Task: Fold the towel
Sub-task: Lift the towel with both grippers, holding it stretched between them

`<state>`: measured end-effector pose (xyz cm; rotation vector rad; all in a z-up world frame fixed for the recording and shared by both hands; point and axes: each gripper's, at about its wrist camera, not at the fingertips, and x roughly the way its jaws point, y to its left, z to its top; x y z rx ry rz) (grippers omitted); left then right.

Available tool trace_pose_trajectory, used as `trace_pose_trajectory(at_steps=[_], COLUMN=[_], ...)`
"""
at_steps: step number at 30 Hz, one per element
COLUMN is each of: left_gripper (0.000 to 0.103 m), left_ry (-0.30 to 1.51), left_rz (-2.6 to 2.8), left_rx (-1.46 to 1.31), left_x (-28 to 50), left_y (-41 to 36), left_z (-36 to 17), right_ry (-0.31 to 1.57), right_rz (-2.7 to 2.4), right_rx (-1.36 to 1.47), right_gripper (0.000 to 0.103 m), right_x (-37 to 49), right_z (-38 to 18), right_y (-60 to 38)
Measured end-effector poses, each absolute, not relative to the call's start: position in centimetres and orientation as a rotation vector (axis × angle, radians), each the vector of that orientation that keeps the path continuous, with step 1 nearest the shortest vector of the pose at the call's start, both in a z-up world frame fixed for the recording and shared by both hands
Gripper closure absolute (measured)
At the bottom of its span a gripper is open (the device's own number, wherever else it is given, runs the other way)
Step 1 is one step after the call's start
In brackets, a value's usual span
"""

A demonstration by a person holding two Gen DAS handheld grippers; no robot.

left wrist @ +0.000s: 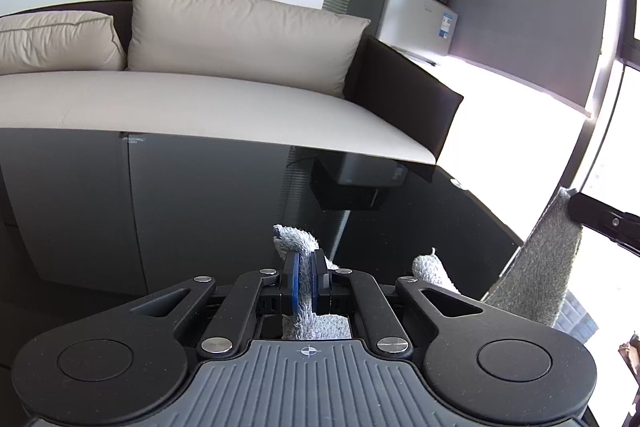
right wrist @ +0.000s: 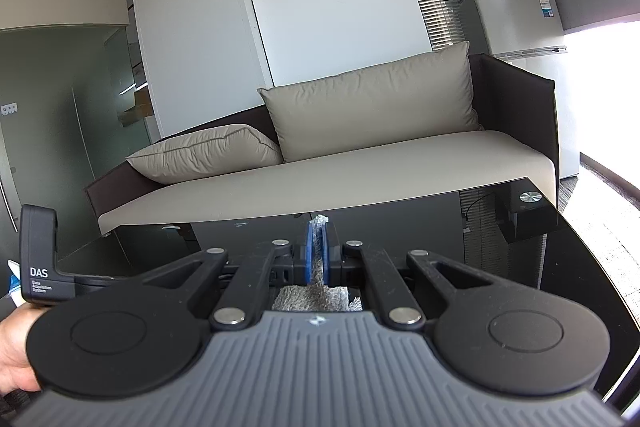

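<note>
My left claw (left wrist: 306, 263) is clenched on a bunched edge of the towel (left wrist: 298, 241); my right claw (right wrist: 318, 239) pinches another edge, both above the black table (left wrist: 200, 195). Cloth hangs slack at right. Best, I judge: keep both grips tight, level the claws, draw the edge taut before folding.
</note>
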<state>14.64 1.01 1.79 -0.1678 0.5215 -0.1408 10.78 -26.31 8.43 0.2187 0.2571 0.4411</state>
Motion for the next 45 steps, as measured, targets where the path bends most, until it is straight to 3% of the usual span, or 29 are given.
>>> trace_pose_trajectory(at_steps=[14, 29, 32, 36, 45], left_gripper=[0.097, 0.095, 0.094, 0.086, 0.087], left_ry=[0.515, 0.558, 0.59, 0.632, 0.653], left_rz=[-0.075, -0.115, -0.115, -0.122, -0.122], left_rx=[-0.185, -0.13, -0.142, -0.156, -0.157], left_x=[13.2, 11.5, 12.1, 13.4, 16.2], left_y=[3.9, 4.3, 4.6, 4.7, 4.5], left_z=[3.0, 2.2, 1.4, 0.2, -1.8], right_ry=[0.067, 0.151, 0.131, 0.138, 0.157], right_rz=[0.415, 0.492, 0.522, 0.538, 0.536], right_rx=[0.276, 0.228, 0.235, 0.214, 0.211], right_gripper=[0.098, 0.098, 0.098, 0.098, 0.098], right_x=[9.2, 9.5, 9.2, 8.8, 8.8], right_z=[9.5, 9.0, 9.2, 9.1, 8.9], right_y=[-27.9, -26.5, -26.3, -25.8, -25.7])
